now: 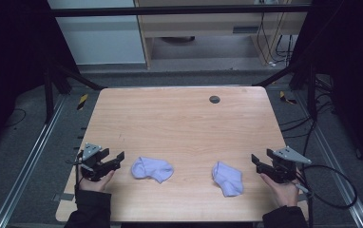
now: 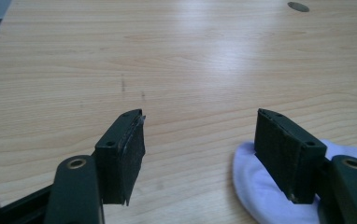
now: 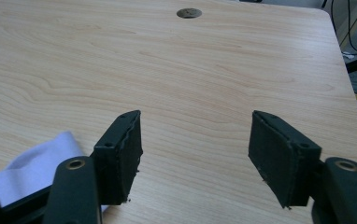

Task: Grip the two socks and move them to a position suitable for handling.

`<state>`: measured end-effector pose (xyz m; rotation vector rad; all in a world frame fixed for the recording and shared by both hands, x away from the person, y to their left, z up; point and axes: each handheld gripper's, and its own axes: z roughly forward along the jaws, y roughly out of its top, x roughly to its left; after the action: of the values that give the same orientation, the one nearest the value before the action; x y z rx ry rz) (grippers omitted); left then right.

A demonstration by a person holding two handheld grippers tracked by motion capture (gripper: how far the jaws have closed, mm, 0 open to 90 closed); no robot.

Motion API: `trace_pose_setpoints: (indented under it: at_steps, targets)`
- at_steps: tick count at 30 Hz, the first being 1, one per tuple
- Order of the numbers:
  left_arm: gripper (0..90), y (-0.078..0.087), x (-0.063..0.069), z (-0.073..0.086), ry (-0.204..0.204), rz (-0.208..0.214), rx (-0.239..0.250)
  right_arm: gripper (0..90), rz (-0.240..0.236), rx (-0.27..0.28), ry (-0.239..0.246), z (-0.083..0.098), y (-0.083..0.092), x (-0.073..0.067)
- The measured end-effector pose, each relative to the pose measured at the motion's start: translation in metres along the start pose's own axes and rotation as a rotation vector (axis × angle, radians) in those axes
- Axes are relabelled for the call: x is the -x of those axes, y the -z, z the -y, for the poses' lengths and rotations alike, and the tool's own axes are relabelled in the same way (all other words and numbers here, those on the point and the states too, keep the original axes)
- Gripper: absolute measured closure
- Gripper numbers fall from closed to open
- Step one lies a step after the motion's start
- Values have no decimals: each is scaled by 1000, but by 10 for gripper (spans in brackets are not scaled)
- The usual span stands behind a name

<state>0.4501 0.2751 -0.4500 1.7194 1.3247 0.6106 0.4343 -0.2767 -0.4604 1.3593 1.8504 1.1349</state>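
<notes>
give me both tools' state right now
Left tool: open, holding nothing, left sock beside it.
Right tool: open, holding nothing, right sock beside it.

Dim light is falling on the table while surroundings are staying dark; glare is streaking toward twelve o'clock in the left gripper view; near jaws are blurring slightly.

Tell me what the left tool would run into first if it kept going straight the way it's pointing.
Probably nothing: ahead of the open left tool lies bare light wooden table. The crumpled pale lavender sock sits off beside its right jaw, not squarely in line, though depth is hard to judge.
</notes>
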Motion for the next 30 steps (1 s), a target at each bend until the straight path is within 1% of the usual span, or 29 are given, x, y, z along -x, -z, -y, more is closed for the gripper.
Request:
trace_pose_setpoints:
  at_steps: [2,4,5,6,7,9,10,11,14,18,20,23,24,25,26,27,30]
  targets:
    - [339,0,9,0,-6,12,-2,380,-14,2,7,-2,1,-4]
    - [345,-1,18,0,-21,26,-2,405,-26,-2,26,-3,1,-7]
    - [344,-2,23,0,-32,28,-3,413,-37,-3,26,-4,2,-9]
    - [344,-3,27,0,-41,32,-2,418,-39,-3,39,-5,2,-10]
    - [344,-4,31,0,-47,39,-8,429,-42,-5,37,-6,3,-12]
    - [345,-6,39,0,-59,46,-9,433,-55,-12,51,-8,3,-14]
    - [347,-6,39,0,-59,46,-9,436,-59,-20,64,-8,3,-16]
    - [347,-7,46,-1,-69,51,-9,439,-61,-28,68,-9,4,-17]
    - [353,-9,55,-4,-71,73,-6,445,-82,-31,73,-11,6,-20]
    - [361,-13,65,-9,-98,87,-4,448,-98,-38,93,-15,8,-24]
    - [367,-16,71,-11,-107,94,-7,453,-111,-40,94,-16,9,-27]
    - [373,-20,82,-13,-122,109,-10,458,-121,-35,125,-17,11,-31]
    - [376,-20,82,-13,-122,109,-10,458,-121,-35,125,-17,11,-31]
    - [376,-22,87,-15,-127,117,-9,459,-126,-37,125,-18,12,-32]
    - [384,-23,91,-16,-130,125,-10,459,-141,-35,128,-18,14,-33]
    - [385,-26,97,-18,-135,138,-8,459,-148,-38,128,-18,15,-34]
    - [385,-29,105,-20,-143,147,-8,459,-160,-49,136,-18,17,-36]
